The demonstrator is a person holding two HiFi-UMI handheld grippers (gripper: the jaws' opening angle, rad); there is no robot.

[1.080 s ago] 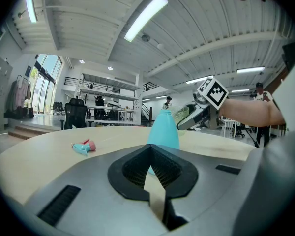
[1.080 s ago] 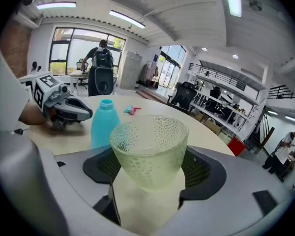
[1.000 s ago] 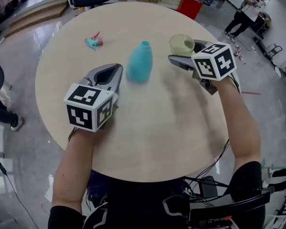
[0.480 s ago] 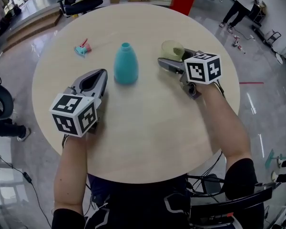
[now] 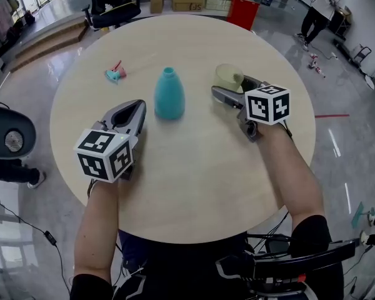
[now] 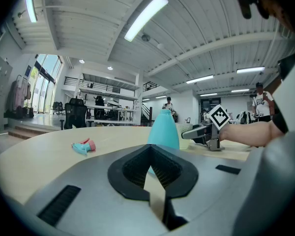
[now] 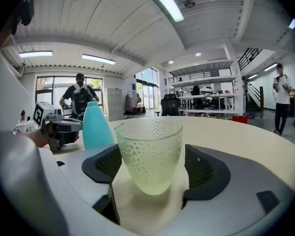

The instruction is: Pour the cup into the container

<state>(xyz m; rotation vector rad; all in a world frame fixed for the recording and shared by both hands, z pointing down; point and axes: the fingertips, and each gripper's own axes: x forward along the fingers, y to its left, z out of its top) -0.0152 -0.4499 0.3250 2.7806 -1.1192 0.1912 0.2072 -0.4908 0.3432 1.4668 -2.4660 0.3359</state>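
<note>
Pouring not yet begun: the cup (image 5: pixel 227 77) stands upright on the table (image 5: pixel 194 167) between the parted jaws of the right gripper (image 5: pixel 233 85), near the teal container (image 5: pixel 169 95), while the left gripper (image 5: pixel 136 108), jaws together and empty, lies beside the container; grasping, lifting and pouring remain.

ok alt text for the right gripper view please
A pale green dimpled cup stands upright on the table, between the parted jaws of the right tool. A teal bottle stands behind it at left.

One cup (image 5: pixel 227 77), one container (image 5: pixel 169 94), one sprayer (image 5: pixel 115 73)
</note>
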